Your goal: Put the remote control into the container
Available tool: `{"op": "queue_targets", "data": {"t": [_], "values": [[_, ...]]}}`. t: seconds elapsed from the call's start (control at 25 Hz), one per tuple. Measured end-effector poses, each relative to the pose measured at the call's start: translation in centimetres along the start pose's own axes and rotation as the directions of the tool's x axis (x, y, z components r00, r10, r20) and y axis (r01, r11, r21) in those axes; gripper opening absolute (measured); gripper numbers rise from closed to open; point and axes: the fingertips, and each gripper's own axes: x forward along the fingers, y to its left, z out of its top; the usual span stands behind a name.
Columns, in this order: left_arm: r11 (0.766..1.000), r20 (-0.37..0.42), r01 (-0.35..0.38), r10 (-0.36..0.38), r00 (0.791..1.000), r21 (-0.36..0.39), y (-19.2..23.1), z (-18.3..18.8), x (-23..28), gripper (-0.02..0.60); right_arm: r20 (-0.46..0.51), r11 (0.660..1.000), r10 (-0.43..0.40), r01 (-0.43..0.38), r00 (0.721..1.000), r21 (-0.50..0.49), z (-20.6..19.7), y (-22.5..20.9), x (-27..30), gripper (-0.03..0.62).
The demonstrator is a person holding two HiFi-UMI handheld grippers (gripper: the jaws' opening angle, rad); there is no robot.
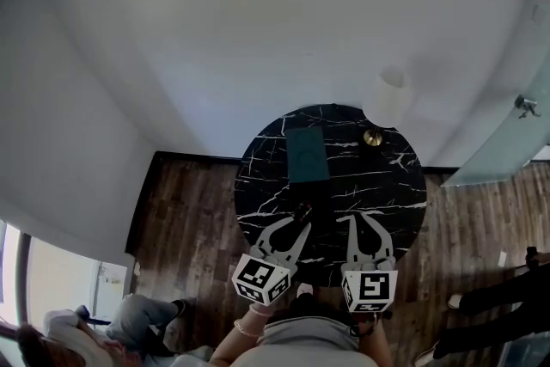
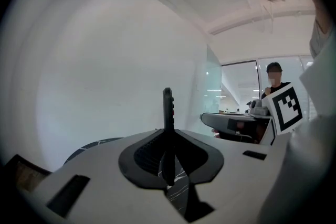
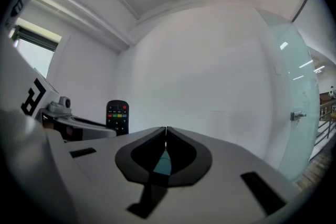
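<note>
Below me stands a round black table [image 1: 391, 185], its marble top veined with white, on a dark wooden floor [image 1: 185, 215]. A dark green rectangular container [image 1: 307, 155] lies on the far half of the top, near the middle. To its right, by the far edge, sits a lamp's small brass base [image 1: 373, 137], with its white shade [image 1: 388, 97] above.

no readable words, brands or numbers.
- near-left marker cube [image 1: 260, 279]: black-and-white square code patterns, no letters.
- near-right marker cube [image 1: 369, 290]: the same kind of code patterns, no letters.
- remote control [image 3: 117, 115]: red key and a row of coloured keys; key symbols too small to read.
</note>
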Motion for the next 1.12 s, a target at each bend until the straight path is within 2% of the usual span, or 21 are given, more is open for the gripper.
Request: {"op": "queue_targets", "data": {"t": [0.16, 0.4, 1.12], "values": [[0.999, -0.056, 0.004, -0.007, 0.998, -0.038, 1.8, -2.1, 1.4, 0.063, -0.010, 1.000, -0.009, 0.009, 1.000, -0.014, 0.0, -0.1, 0.9, 0.014], [0.991, -0.141, -0.006, -0.013, 0.990, -0.135, 3.8, -6.1, 4.0, 0.063, -0.026, 1.000, -0.007, 0.007, 1.000, -0.026, -0.2, -1.3, 2.0, 0.014], [0.973, -0.335, -0.126, 0.056, 0.941, -0.192, 6.5, -13.1, 9.9, 0.063, -0.087, 0.998, 0.059, -0.061, 0.995, -0.022, -1.9, -6.8, 7.7, 0.014]]}}
